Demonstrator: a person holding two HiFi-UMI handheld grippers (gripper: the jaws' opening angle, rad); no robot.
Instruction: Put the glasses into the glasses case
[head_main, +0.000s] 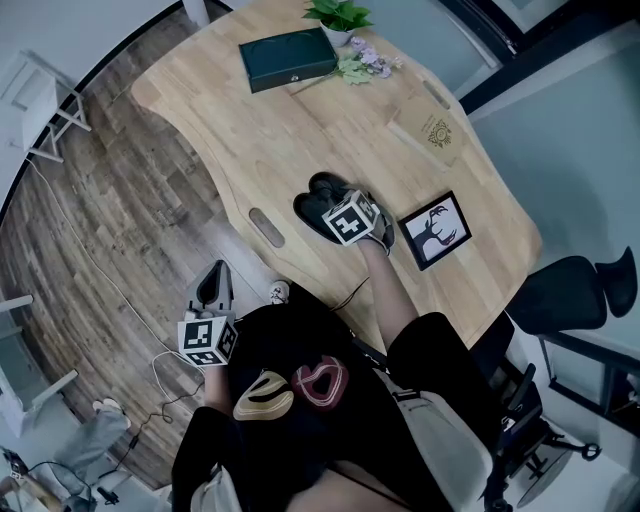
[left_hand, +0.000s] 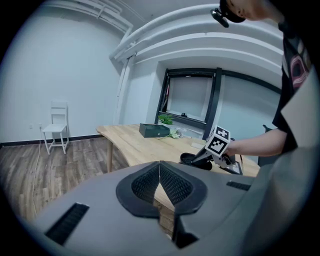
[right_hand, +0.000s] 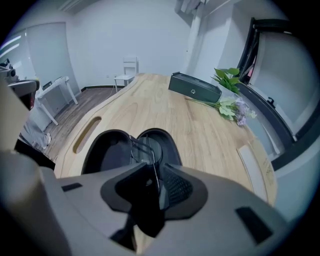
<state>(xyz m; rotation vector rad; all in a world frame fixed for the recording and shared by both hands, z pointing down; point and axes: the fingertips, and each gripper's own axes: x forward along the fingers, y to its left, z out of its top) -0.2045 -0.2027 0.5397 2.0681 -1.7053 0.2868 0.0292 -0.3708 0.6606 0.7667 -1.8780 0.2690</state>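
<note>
An open black glasses case (head_main: 318, 203) lies on the wooden table (head_main: 300, 130) near its front edge. My right gripper (head_main: 340, 207) points steeply down over it. In the right gripper view thin wire-framed glasses (right_hand: 142, 149) stand between the parted jaws of the right gripper (right_hand: 152, 175), hanging over the hollow of the case (right_hand: 107, 150); a gap shows beside the frame. My left gripper (head_main: 214, 272) hangs off the table over the wooden floor, away from the case. The left gripper (left_hand: 159, 172) has its pads together at the tip with nothing between them.
A dark green box (head_main: 287, 57), a potted plant (head_main: 340, 18) and a flower sprig (head_main: 365, 62) sit at the table's far end. A framed deer picture (head_main: 436, 230) lies right of the case, a wooden plaque (head_main: 437, 133) beyond it. A black chair (head_main: 570, 290) stands at the right.
</note>
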